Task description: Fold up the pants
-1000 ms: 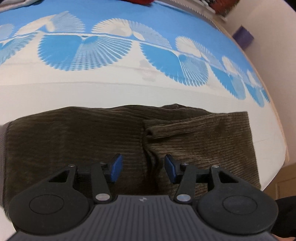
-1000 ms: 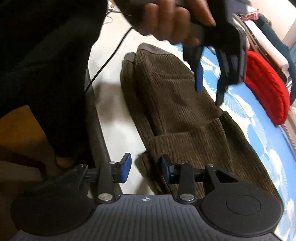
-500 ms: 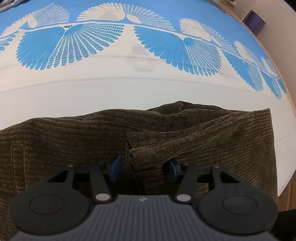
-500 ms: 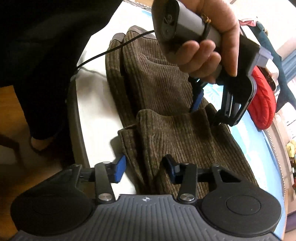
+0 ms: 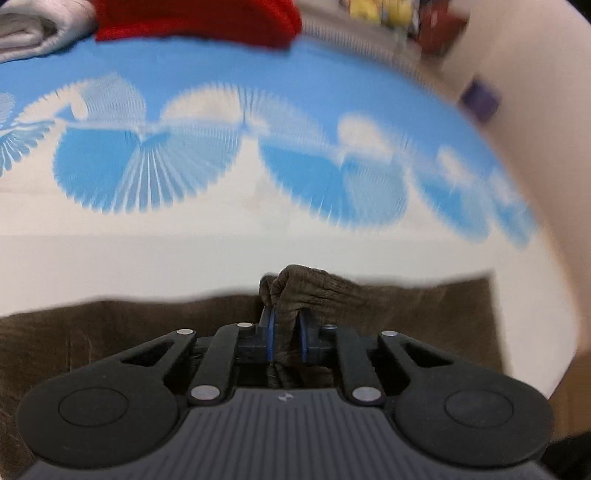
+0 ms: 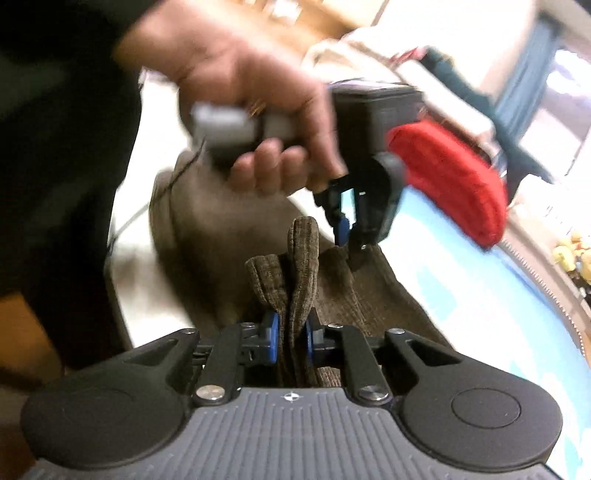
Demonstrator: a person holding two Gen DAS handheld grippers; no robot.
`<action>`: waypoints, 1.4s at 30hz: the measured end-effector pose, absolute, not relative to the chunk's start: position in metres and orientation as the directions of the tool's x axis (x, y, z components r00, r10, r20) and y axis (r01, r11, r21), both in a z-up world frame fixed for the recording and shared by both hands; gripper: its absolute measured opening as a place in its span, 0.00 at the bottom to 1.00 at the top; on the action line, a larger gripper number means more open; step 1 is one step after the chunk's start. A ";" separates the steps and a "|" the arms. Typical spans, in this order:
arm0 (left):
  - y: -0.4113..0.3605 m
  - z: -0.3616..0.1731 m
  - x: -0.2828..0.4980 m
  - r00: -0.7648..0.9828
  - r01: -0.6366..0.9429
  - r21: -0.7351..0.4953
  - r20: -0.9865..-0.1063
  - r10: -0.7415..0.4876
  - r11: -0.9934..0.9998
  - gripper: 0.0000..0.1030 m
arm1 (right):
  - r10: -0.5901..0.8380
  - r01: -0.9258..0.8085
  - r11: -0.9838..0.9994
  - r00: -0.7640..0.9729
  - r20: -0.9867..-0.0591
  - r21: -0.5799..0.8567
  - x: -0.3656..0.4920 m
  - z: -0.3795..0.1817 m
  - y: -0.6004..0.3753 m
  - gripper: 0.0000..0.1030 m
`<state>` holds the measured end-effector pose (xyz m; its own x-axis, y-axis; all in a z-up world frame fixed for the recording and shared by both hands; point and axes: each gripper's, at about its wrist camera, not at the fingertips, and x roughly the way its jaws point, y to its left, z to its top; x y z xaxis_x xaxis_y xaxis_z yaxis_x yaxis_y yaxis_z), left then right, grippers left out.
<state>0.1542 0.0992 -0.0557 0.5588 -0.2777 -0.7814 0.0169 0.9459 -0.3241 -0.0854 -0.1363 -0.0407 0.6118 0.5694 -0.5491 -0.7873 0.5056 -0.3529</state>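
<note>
Now both my grippers are closing on bunched folds of the brown corduroy pants [image 5: 388, 306] lying along the near edge of the bed.

My left gripper [image 5: 287, 338] pinches a raised ridge of cloth between its blue pads, and my right gripper [image 6: 291, 338] clamps a taller upright fold the same way. In the right wrist view my left hand [image 6: 251, 110] and its tool hang at twelve o'clock, close above the pants and crowding the room over them. A red knitted garment [image 6: 454, 184] lies at two o'clock on the blue-and-white bedspread [image 5: 258, 229], well apart from the pants, with pale folded cloth [image 5: 33, 29] at eleven in the left wrist view. Beyond the pants the bedspread lies bare toward twelve. The bed's edge runs at eight o'clock in the right view, my dark clothing just beyond.
</note>
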 end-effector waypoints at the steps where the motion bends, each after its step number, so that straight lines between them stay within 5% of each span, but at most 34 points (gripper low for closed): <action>1: 0.104 -0.052 0.154 0.579 0.008 -0.346 -0.763 -0.287 0.938 0.07 | 0.581 -0.781 0.512 0.621 -0.525 -0.357 -0.088 -0.037 -0.140 0.14; 3: 0.109 -0.055 0.158 0.583 -0.056 -0.300 -0.784 -0.213 0.952 0.09 | 0.587 -0.780 0.507 0.624 -0.516 -0.367 -0.093 -0.037 -0.142 0.17; 5: 0.110 -0.064 0.162 0.537 -0.103 -0.222 -0.833 -0.134 0.970 0.25 | 0.565 -0.817 0.475 0.568 -0.598 -0.327 -0.090 -0.048 -0.141 0.18; 8: 0.110 -0.056 0.153 0.552 -0.074 -0.252 -0.816 -0.171 0.965 0.25 | 0.543 -0.826 0.512 0.525 -0.655 -0.238 -0.083 -0.053 -0.149 0.23; 11: 0.096 -0.045 0.135 0.560 0.059 -0.247 -0.794 -0.237 0.967 0.25 | 0.573 -0.749 0.661 0.544 -0.613 -0.048 -0.061 -0.032 -0.185 0.54; 12: 0.088 -0.046 0.129 0.537 0.112 -0.242 -0.801 -0.264 0.964 0.26 | 0.568 -0.692 0.721 0.566 -0.597 0.031 -0.050 -0.025 -0.203 0.55; 17: 0.040 -0.071 0.094 0.357 0.413 -0.162 -0.876 -0.323 0.896 0.35 | 0.285 -0.219 0.958 0.653 -0.702 0.185 0.003 -0.037 -0.289 0.59; 22: 0.011 -0.111 0.077 0.271 0.535 0.003 -0.948 -0.168 0.845 0.38 | 0.149 0.069 0.973 0.535 -0.831 0.219 0.023 -0.075 -0.332 0.59; 27: 0.019 -0.083 0.078 0.364 0.414 -0.015 -0.914 -0.181 0.910 0.40 | 0.188 0.141 0.947 0.479 -0.857 0.287 0.027 -0.089 -0.340 0.64; 34: 0.027 -0.029 0.044 0.568 0.265 -0.052 -0.798 -0.200 0.963 0.62 | 0.190 0.191 0.931 0.470 -0.862 0.310 0.027 -0.092 -0.348 0.71; 38: 0.028 -0.037 0.037 0.593 0.203 -0.073 -0.785 -0.182 0.976 0.62 | 0.239 0.178 0.921 0.446 -0.863 0.347 0.033 -0.103 -0.347 0.75; 42: 0.026 -0.034 0.034 0.626 0.204 -0.057 -0.760 -0.175 0.977 0.62 | 0.207 0.135 0.945 0.462 -0.862 0.299 0.032 -0.097 -0.337 0.53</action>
<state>0.0344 0.0258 -0.0341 0.6260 -0.1747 -0.7600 0.2036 0.9774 -0.0569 0.0317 -0.3365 -0.0968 0.4623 0.2065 -0.8623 0.1354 0.9446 0.2989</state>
